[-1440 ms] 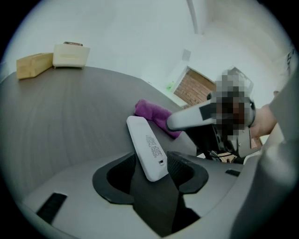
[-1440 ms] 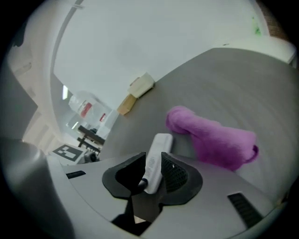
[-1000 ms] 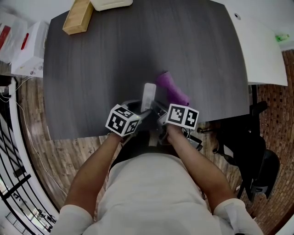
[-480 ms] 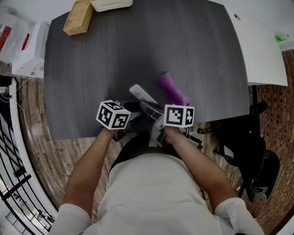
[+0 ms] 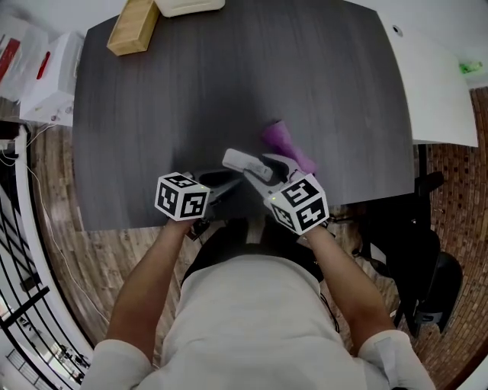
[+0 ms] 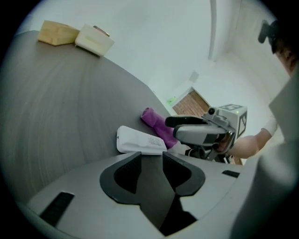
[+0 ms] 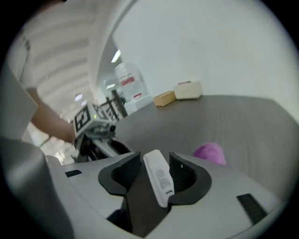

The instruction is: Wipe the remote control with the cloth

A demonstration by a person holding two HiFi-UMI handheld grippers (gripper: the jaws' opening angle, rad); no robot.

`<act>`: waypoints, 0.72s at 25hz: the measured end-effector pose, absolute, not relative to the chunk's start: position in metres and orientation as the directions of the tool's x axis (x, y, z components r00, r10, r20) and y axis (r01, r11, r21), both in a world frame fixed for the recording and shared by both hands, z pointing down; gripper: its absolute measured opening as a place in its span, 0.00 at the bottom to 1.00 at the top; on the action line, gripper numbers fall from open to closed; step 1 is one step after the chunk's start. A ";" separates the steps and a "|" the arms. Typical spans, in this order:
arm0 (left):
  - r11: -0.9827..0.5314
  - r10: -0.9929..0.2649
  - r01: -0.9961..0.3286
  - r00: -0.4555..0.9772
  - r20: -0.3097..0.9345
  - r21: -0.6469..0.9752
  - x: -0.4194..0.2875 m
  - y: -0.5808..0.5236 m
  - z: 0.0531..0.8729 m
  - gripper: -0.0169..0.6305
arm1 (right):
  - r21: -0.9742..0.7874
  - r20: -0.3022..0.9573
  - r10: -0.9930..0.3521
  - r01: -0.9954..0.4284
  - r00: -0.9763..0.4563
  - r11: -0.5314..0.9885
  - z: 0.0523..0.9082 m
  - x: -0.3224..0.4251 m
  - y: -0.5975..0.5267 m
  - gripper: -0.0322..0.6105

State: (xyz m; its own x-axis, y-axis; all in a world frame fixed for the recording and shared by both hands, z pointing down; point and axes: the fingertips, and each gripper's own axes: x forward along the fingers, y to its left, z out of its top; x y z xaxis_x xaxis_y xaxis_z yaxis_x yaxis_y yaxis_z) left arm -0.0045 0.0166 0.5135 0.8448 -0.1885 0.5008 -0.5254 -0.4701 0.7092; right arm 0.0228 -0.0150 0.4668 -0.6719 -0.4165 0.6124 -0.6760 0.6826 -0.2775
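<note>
The white remote control (image 5: 244, 163) hangs slanted just above the dark table (image 5: 191, 91), its labelled back towards me. My right gripper (image 5: 264, 174) is rolled over and has the remote's near end (image 7: 159, 179) between its jaws; they have just been opening, and the pads touch the remote's edges. My left gripper (image 5: 226, 181) has just been closing. Nothing is between its jaws (image 6: 152, 153), and the remote (image 6: 139, 139) lies crosswise just past their tips. The purple cloth (image 5: 288, 146) lies bunched on the table behind the remote, with no gripper touching it.
A wooden block (image 5: 131, 27) and a white box (image 5: 187, 6) stand at the table's far left corner. White cartons (image 5: 49, 80) sit off the table's left side. A white tabletop (image 5: 431, 84) adjoins on the right, with a black chair (image 5: 419, 259) below it.
The remote swung from pointing straight away to slanting up-left. My right gripper rolled over and now has the remote's near end. My left gripper drew back to the left.
</note>
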 end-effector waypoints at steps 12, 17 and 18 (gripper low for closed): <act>-0.320 -0.344 -0.504 0.851 0.397 0.802 -0.019 0.022 0.499 0.24 | -0.120 0.857 -0.225 -0.605 -0.463 0.787 0.537 0.037 -0.003 0.41; -0.247 -0.461 -0.462 0.829 0.316 0.852 -0.031 -0.001 0.487 0.35 | -0.602 0.651 -0.198 -0.657 -0.733 0.453 0.509 0.017 -0.003 0.40; -0.237 -0.470 -0.455 0.827 0.309 0.858 -0.032 -0.004 0.486 0.36 | -0.676 0.604 -0.204 -0.630 -0.771 0.381 0.506 0.013 -0.002 0.40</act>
